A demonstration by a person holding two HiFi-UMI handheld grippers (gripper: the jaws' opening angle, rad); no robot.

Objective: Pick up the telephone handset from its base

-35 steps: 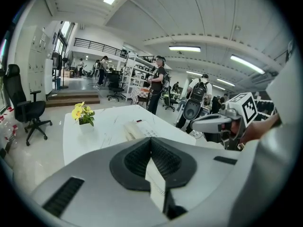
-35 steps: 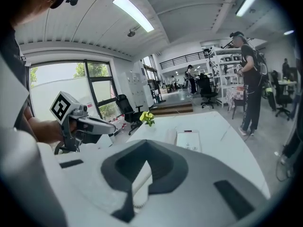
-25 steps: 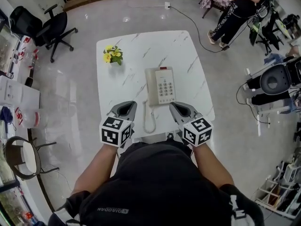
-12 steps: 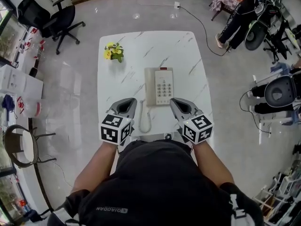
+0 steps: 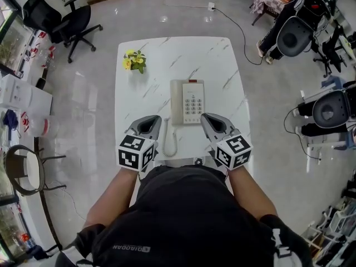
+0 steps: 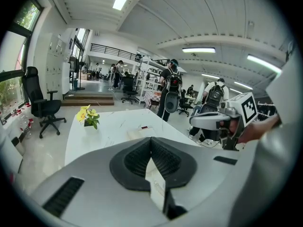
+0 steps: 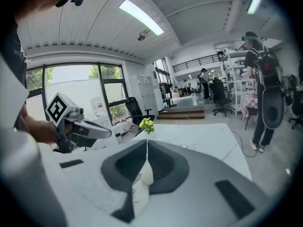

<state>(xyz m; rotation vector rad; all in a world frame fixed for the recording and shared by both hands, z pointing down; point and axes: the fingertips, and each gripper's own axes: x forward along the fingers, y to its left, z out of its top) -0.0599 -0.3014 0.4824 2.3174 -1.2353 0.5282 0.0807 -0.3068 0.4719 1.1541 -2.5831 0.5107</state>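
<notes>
A beige telephone (image 5: 188,102) lies in the middle of the white marble table (image 5: 217,65), with its handset (image 5: 177,102) resting along the left side of the base. Its coiled cord (image 5: 168,141) trails toward me. My left gripper (image 5: 153,119) hovers near the table's front edge, left of the cord, with its jaws shut and nothing in them. My right gripper (image 5: 204,117) sits by the phone's near right corner, also shut and empty. In the left gripper view the phone (image 6: 140,132) shows just beyond the closed tips (image 6: 151,139).
A small pot of yellow flowers (image 5: 134,62) stands at the table's far left. A black office chair (image 5: 67,18) is on the floor beyond the left corner. A cable (image 5: 233,29) runs across the floor on the right, near equipment and a person.
Both grippers have edged slightly forward toward the phone, the right one a little more. The person at the far right has moved further away.
</notes>
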